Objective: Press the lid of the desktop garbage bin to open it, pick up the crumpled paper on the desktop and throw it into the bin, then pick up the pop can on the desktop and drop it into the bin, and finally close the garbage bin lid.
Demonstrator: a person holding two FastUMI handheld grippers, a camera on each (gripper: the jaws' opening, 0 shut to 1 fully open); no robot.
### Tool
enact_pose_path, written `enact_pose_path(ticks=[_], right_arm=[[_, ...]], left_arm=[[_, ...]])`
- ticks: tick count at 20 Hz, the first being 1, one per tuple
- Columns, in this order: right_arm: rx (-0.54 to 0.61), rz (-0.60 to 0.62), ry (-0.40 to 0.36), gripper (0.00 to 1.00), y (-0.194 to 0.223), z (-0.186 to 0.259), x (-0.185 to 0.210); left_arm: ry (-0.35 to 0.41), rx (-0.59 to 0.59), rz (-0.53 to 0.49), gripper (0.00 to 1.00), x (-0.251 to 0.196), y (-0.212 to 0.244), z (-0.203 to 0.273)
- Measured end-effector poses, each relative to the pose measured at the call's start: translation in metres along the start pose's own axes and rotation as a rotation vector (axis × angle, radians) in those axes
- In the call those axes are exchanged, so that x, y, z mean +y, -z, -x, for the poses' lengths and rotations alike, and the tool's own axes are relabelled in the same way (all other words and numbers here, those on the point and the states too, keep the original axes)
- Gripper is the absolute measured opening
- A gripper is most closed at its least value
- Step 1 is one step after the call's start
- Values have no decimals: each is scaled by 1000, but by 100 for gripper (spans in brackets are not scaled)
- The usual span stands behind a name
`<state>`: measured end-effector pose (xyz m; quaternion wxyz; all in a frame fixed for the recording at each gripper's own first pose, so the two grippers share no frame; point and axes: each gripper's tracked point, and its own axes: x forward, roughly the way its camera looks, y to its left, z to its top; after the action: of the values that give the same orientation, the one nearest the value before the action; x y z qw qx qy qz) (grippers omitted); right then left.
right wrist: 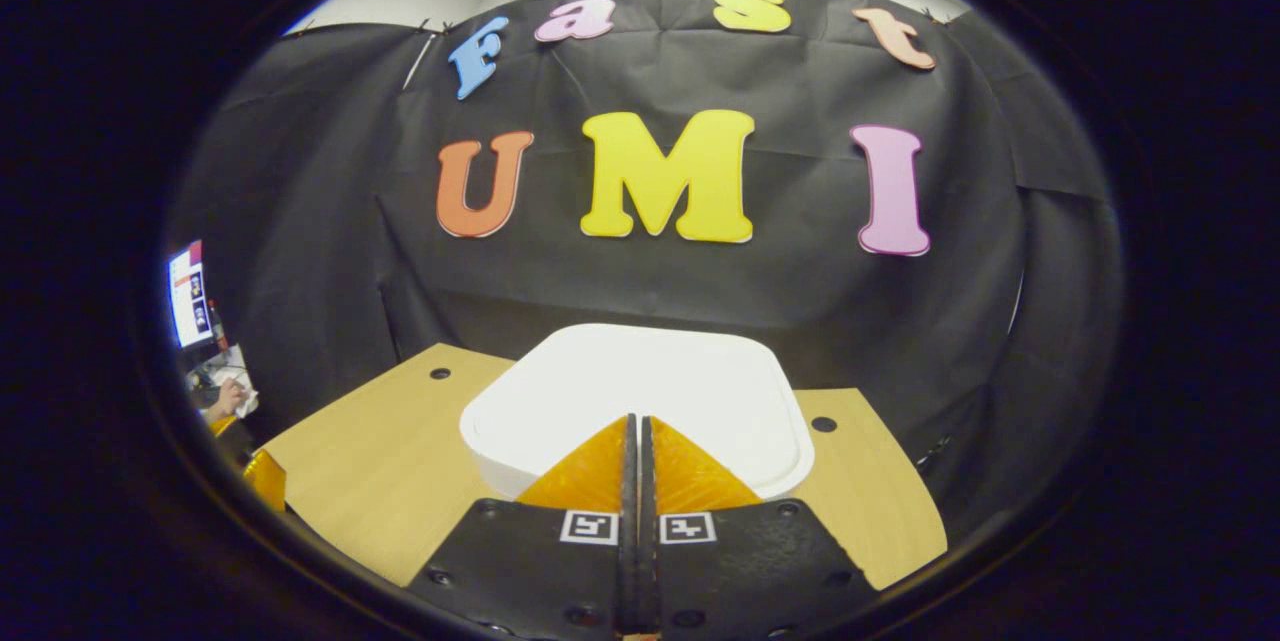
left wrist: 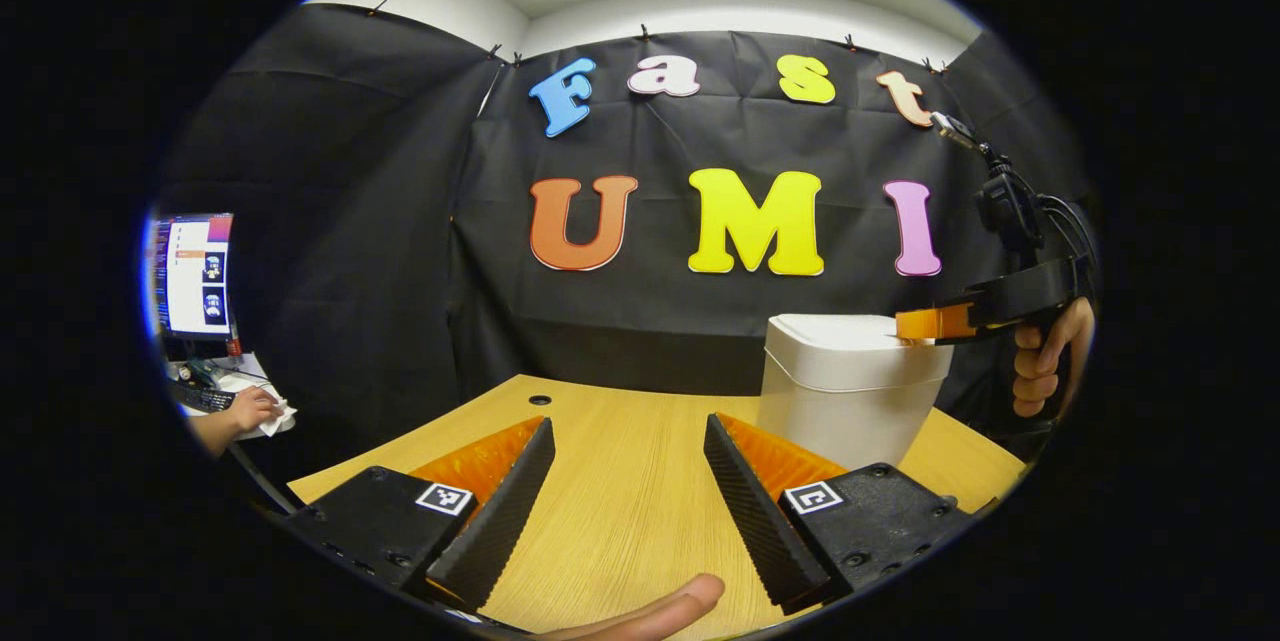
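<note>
Right gripper (right wrist: pixel 637 421) pressed together over the smooth rounded-square bin lid (right wrist: pixel 640 381) — left gripper (left wrist: pixel 628 433) spread.

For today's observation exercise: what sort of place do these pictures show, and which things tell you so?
Probably a recording booth set up as a desk: a black cloth wall behind a wooden desktop, a white bin, and a computer screen off to the side.

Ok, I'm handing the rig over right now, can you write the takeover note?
Left tongs: open, empty, low over the light wooden desktop.
Right tongs: shut, empty, tips over the flat lid of the white plastic desktop bin, contact unclear.
Lid looks closed, so nothing appears done.
Left: press lid open, bin the crumpled paper, then the pop can, close lid. I can't place paper or can from here.
</note>
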<state>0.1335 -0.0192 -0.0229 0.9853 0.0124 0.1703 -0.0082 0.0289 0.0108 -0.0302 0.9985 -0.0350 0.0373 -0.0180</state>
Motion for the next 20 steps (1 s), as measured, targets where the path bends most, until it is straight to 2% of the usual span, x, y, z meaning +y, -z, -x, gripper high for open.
enact_pose_path(ticks=[5, 9, 13, 14, 16, 18, 19, 20], right_arm=[[-84, -55, -51, 0, -9, 38, -7], [-146, -19, -41, 0, -8, 65, -21], [-183, -30, -87, 0, -2, 95, -21], [-202, -38, -105, 24, -3, 103, -20], [-237, -43, -83, 53, 0, 116, -33], [-269, -31, -59, 80, 5, 128, -40], [-284, -20, -47, 84, 8, 135, -43], [-306, -7, -43, 92, 11, 141, -44]], left_arm=[[88, 27, 12, 97, -30, 6, -11], [97, 25, -8, 97, -38, 7, -15], [154, 20, 14, 97, -59, 4, -14], [180, 18, 19, 97, -67, 5, -13], [215, 12, 7, 98, -77, 11, -12], [234, 27, -1, 98, -80, 28, -10], [250, 40, 11, 98, -84, 37, -9], [266, 59, 26, 97, -87, 49, -7]])
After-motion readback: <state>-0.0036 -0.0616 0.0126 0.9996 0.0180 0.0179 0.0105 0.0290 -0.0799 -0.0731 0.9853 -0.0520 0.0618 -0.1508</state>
